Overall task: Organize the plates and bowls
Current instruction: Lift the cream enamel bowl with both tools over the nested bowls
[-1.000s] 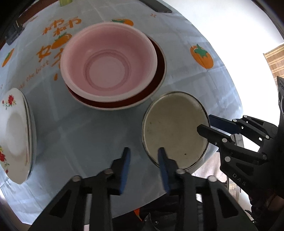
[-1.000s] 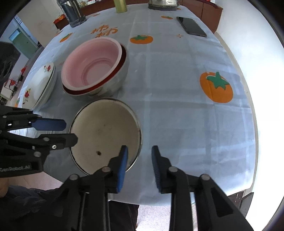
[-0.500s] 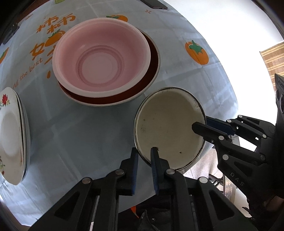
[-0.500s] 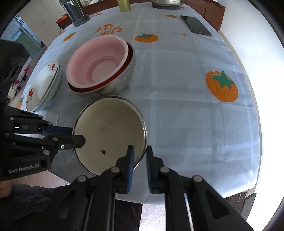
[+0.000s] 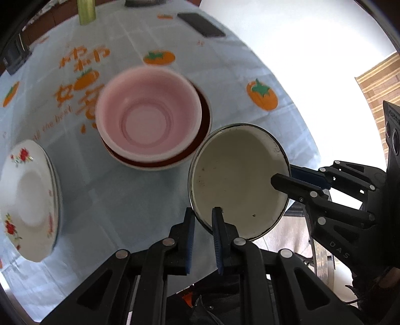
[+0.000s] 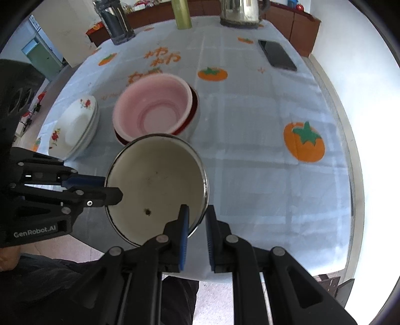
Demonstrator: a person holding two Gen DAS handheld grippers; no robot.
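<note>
A cream enamel bowl (image 5: pixel 240 180) with a dark rim is held off the table by both grippers; it also shows in the right wrist view (image 6: pixel 157 187). My left gripper (image 5: pixel 203 220) is shut on its near-left rim. My right gripper (image 6: pixel 197 217) is shut on its near-right rim, and shows in the left wrist view (image 5: pixel 290 178). Beyond stands a pink bowl (image 5: pixel 147 120) nested in a red-lined bowl (image 5: pixel 203 110); the pink bowl also shows in the right wrist view (image 6: pixel 155 107). Stacked floral plates (image 5: pixel 27 197) lie at the left.
The table (image 6: pixel 250 150) has a pale blue cloth with orange prints. A phone (image 6: pixel 277 54), a kettle (image 6: pixel 241 12), a green bottle (image 6: pixel 182 15) and a dark jar (image 6: pixel 117 22) stand at the far end. The table's near edge is just below the held bowl.
Both grippers have lifted the cream bowl off the table and pulled back, so more of the table shows. Both stay shut on its rim.
</note>
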